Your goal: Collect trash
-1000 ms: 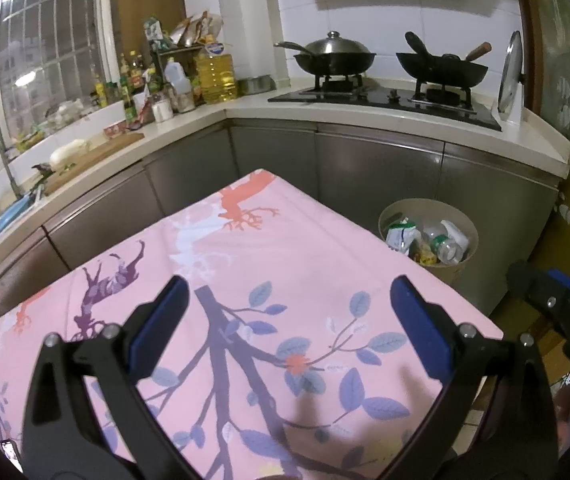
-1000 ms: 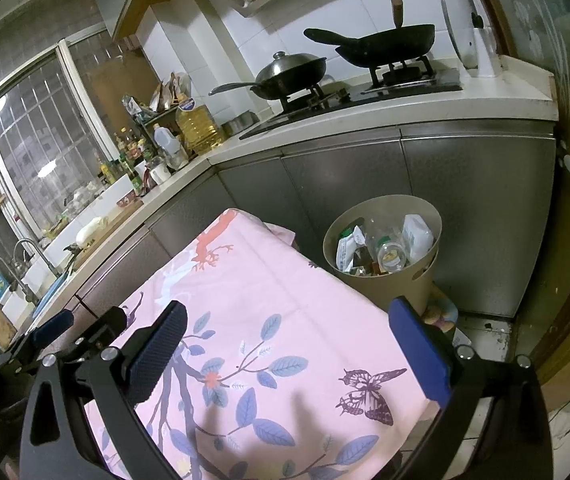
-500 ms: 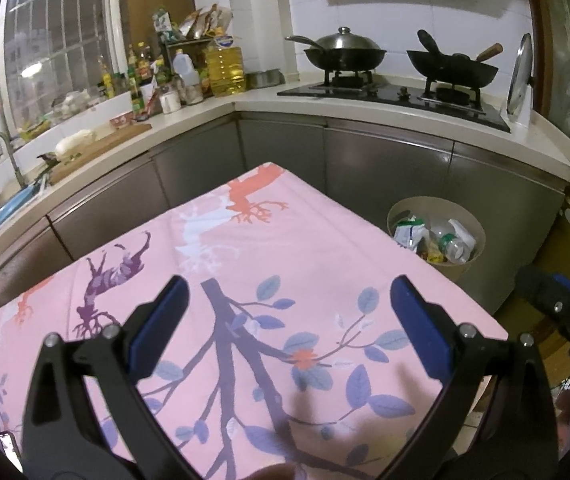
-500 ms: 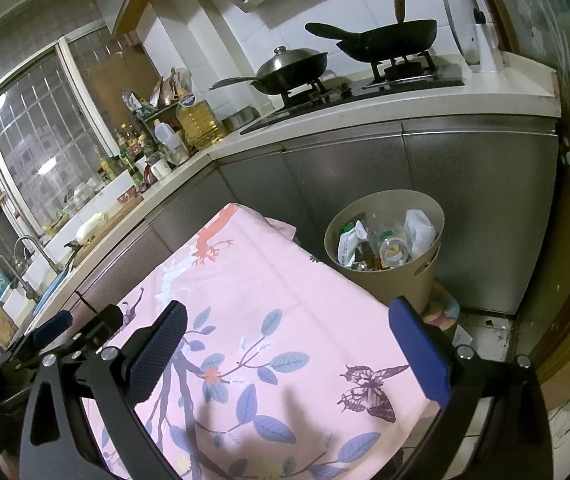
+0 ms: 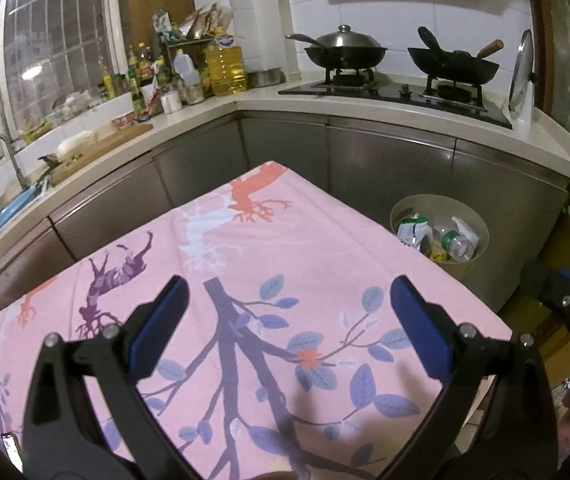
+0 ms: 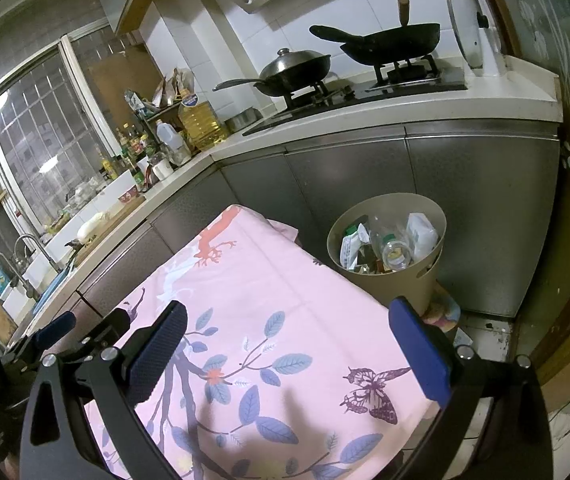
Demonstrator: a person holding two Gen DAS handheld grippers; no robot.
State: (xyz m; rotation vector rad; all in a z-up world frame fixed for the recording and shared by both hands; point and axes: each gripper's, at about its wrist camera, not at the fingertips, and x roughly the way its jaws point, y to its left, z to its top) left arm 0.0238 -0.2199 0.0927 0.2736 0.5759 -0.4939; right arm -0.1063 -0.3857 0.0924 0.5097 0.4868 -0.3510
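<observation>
Blue-padded and black-framed, the left tool point(image 5: 285, 312) is held above the pink floral-print cloth covering the desk point(image 5: 325, 256), aimed forward across the cloth toward the kitchen cabinets. Its jaws stand wide apart with nothing between them; only the cloth shows in the gap.

The right tool point(image 6: 285, 344), of the same blue-and-black build, is held over the near right part of the same cloth point(image 6: 269, 280), also aimed forward. Its jaws are likewise spread fully and carry nothing. In the right wrist view the left tool point(image 6: 55, 328) appears at the left edge, beside the right tool and at a similar height.

The beige round plastic trash bin point(image 5: 473, 210) stands on the floor just beyond the far right corner of the desk, against the grey metal cabinet fronts point(image 5: 385, 160). It lies ahead and to the right of both tools, well apart from each. The bin point(image 6: 417, 284) holds mixed trash point(image 6: 389, 246): a clear plastic bottle, white and green packets, and other wrappers, reaching near the rim.

Two dark woks point(image 5: 345, 52) sit on the black gas hob on the cream worktop above the cabinets.
</observation>
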